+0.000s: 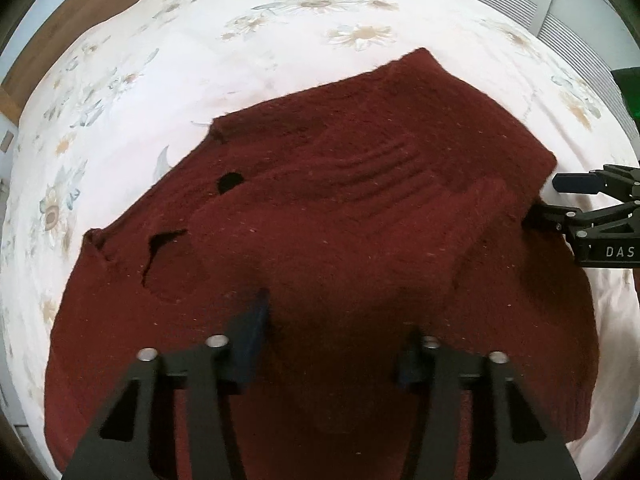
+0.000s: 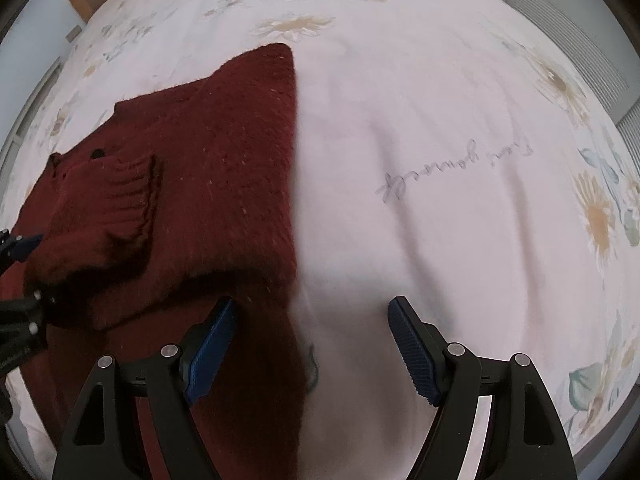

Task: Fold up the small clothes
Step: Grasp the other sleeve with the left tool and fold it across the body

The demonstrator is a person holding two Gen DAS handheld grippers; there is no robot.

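Bedsheet (image 2: 440, 120) is bearing the sweater (image 1: 340, 220); left claw (image 1: 332, 344) pressing into its lower-centre knit, grip uncertain, right claw (image 2: 312, 344) gaping over its right edge.

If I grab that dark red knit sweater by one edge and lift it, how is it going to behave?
The sweater will probably go floppy and drape, since it already lies in soft folds and ridges on the floral bedsheet. The thick, fuzzy knit looks fairly heavy for its size, so it may sag. It seems unlikely to slip from the ribbed fingers.

Black tool (image 2: 312, 344) frames, blue ribbed pads (image 2: 412, 356), silver screws.
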